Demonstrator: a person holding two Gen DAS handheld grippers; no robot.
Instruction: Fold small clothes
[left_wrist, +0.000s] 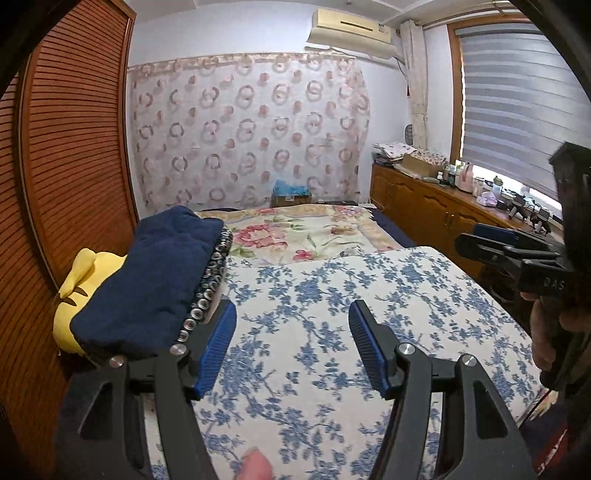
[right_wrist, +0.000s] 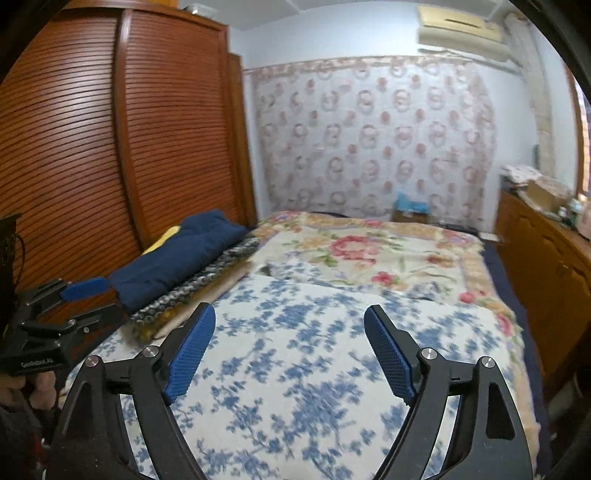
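A stack of folded clothes lies at the left side of the bed: a navy blue piece (left_wrist: 155, 280) on top, a yellow piece (left_wrist: 79, 291) beneath at the left, and a dark piece with ring pattern (left_wrist: 210, 284) at its right edge. The stack also shows in the right wrist view (right_wrist: 177, 254). My left gripper (left_wrist: 291, 343) is open and empty, above the blue-flowered cover (left_wrist: 332, 332) just right of the stack. My right gripper (right_wrist: 290, 349) is open and empty above the same cover (right_wrist: 295, 369); it also shows in the left wrist view (left_wrist: 491, 240).
A rose-patterned blanket (left_wrist: 306, 232) covers the far half of the bed. A slatted wooden wardrobe (left_wrist: 66, 155) stands along the left. A wooden cabinet (left_wrist: 424, 206) with clutter runs under the window at the right. A cardboard box (left_wrist: 291, 195) sits beyond the bed.
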